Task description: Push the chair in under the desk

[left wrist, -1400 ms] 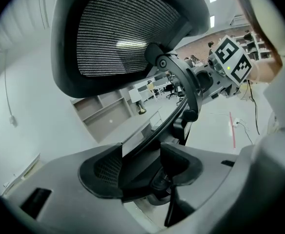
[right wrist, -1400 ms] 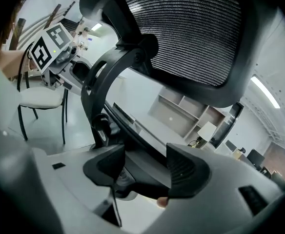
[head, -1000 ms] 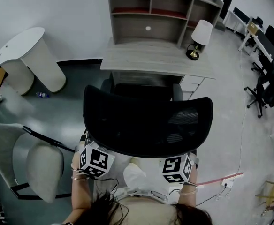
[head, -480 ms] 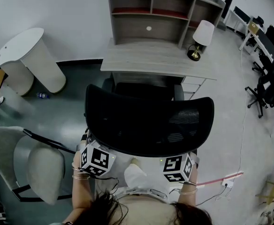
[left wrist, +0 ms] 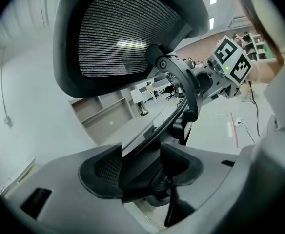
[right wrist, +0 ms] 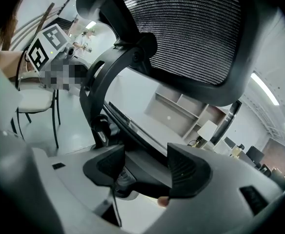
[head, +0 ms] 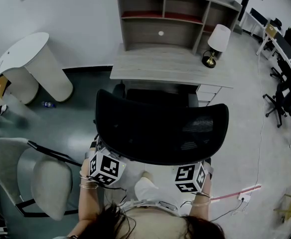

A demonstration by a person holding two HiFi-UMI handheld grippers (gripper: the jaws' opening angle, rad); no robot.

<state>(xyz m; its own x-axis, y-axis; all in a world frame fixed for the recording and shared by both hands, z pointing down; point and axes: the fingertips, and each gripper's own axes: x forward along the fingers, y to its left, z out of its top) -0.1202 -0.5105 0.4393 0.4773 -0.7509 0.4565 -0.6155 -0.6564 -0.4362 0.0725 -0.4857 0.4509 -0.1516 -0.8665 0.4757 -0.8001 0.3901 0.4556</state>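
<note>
Grey left gripper [left wrist: 141,156] clamped on the dark rear edge of the black mesh-backed office chair [head: 160,128], wide backrest hiding both grippers' jaws from above, seat front meeting the grey wooden desk [head: 170,66], right gripper [right wrist: 146,154] clamped likewise, chair base unseen.

The way forward is blocked by the chair [head: 160,131], close before the table [head: 170,68]. Open floor [head: 240,133] is seen rightward; leftward passage is narrowed by a grey seat [head: 41,180].
</note>
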